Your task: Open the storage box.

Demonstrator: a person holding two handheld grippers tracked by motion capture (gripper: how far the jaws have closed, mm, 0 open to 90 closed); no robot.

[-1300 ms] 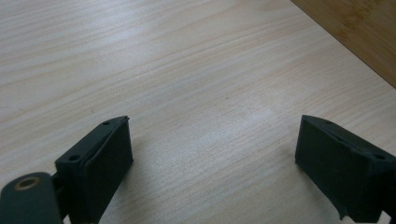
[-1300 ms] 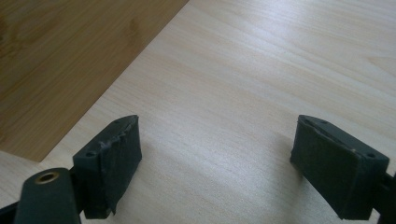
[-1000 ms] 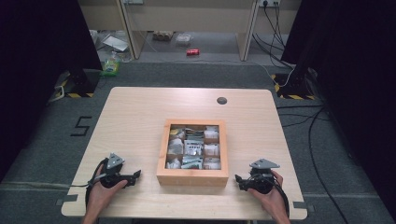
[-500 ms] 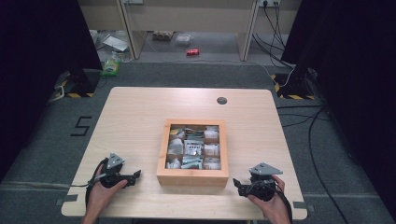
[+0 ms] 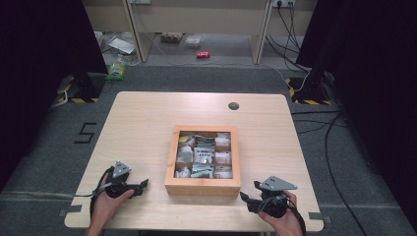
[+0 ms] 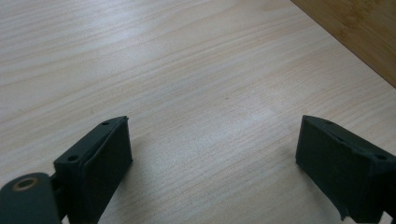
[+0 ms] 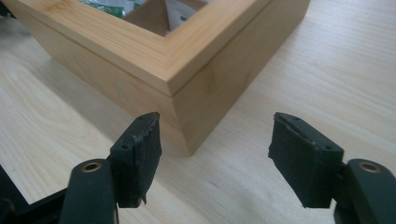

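Wooden box [image 5: 202, 186] sits mid-tabletop, nearer the front edge, its compartments stuffed with small packets [image 5: 201, 156]. Right gripper [image 7: 212, 154] faces the box's near right corner, jaws apart and just been closing, nothing between them. Left gripper [image 6: 212, 154] spread wide over bare tabletop [image 6: 187, 70], empty. Box looks rigid, fairly heavy, smooth-sided; probably best gripped over a wall rim. Packets look light and crinkly.

Wooden box [image 5: 202, 187] w/ packets mid-table [image 5: 142, 123]; left hand-held gripper [image 5: 142, 186] & right hand-held gripper [image 5: 246, 199] flank it.
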